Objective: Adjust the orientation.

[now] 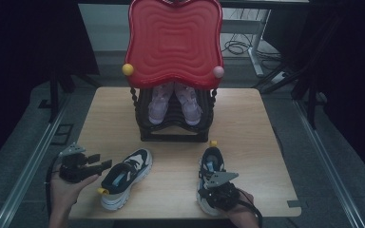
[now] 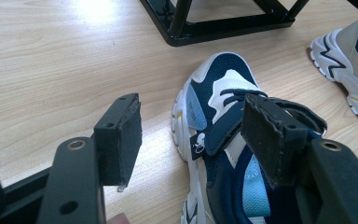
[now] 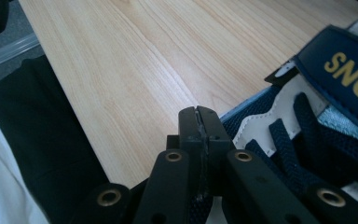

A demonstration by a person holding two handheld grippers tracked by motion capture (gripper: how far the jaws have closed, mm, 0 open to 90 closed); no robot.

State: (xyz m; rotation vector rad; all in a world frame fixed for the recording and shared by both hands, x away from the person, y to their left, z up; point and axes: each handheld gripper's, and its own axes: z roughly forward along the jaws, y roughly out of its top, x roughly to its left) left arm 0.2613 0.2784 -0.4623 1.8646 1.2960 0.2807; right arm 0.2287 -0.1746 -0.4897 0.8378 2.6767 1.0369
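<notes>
Right gripper [image 1: 215, 186], pressed together beside navy-and-white trainer [image 1: 211, 166] at bench [image 1: 247, 123] near edge: reopen before gripping. Left gripper [image 1: 96, 162]: spread.

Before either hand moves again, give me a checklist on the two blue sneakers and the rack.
1. Left sneaker upright on the table: ok.
2. Left gripper jaws open, one on each side of the shoe's collar, pads not pressing: ok.
3. Right gripper jaws shut: ok; whether they pinch part of the right sneaker: cannot tell.
4. Black rack, upper shelf free: not ok, a pink pair sits there.
5. Lower rack space free: cannot tell.
</notes>
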